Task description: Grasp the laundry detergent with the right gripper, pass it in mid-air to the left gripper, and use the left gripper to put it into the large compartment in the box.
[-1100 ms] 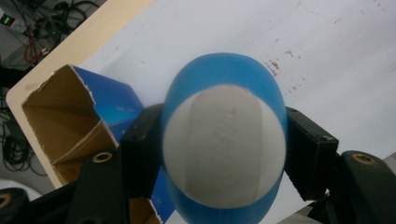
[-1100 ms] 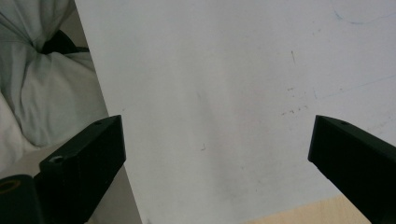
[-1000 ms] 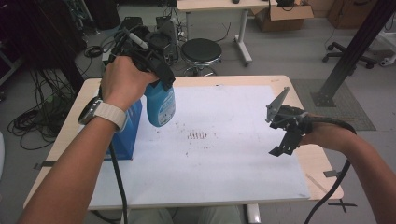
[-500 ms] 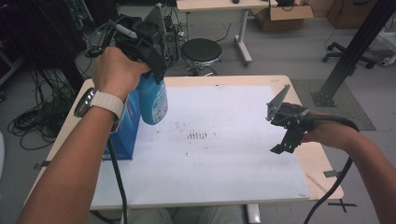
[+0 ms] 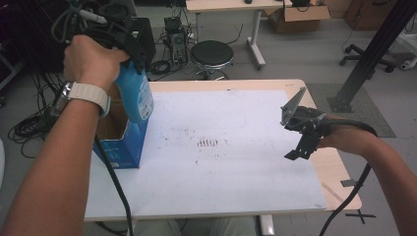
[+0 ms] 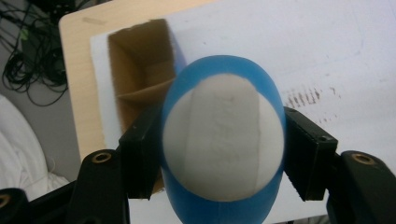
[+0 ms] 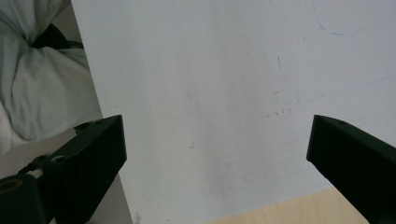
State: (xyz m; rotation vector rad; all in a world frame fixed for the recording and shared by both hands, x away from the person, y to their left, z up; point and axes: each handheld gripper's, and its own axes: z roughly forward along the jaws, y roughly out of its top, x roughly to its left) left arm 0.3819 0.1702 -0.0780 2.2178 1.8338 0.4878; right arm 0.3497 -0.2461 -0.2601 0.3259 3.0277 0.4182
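Right, labels below.
bottle: blue bottle [image 5: 136, 96] with a white label hangs in the air over the open blue box [image 5: 120, 142] at the left end of the table; in the left gripper view you look down on its blue-rimmed white end [image 6: 223, 140] with the box's cardboard compartments [image 6: 135, 79] behind it.
left gripper: left gripper [image 6: 219, 149] pinches the bottle, one black jaw on each flank, pads flat on the blue sides; your left hand [image 5: 93, 59] carries it from above.
step in hand: looks like you are lifting the bottle clear of the box, or about to lower it in; cannot tell which from this moment.
how to do it well: keep the pinch steady, the bottle is rounded and smooth, so it may slip or swivel between the pads; keep it plumb over the opening; clear the box rim before going sideways so you don't drag or tip the box.
right gripper: right gripper [image 5: 302, 130] hovers over the right side of the white sheet [image 5: 236, 162], well apart from the bottle; jaws spread, nothing between them in the right gripper view [image 7: 215, 154].
use for it: steady the box wall with it if the box shifts.
table: wooden tabletop [image 5: 339, 172] under the sheet; faint dark marks [image 5: 209, 143] mid-sheet.
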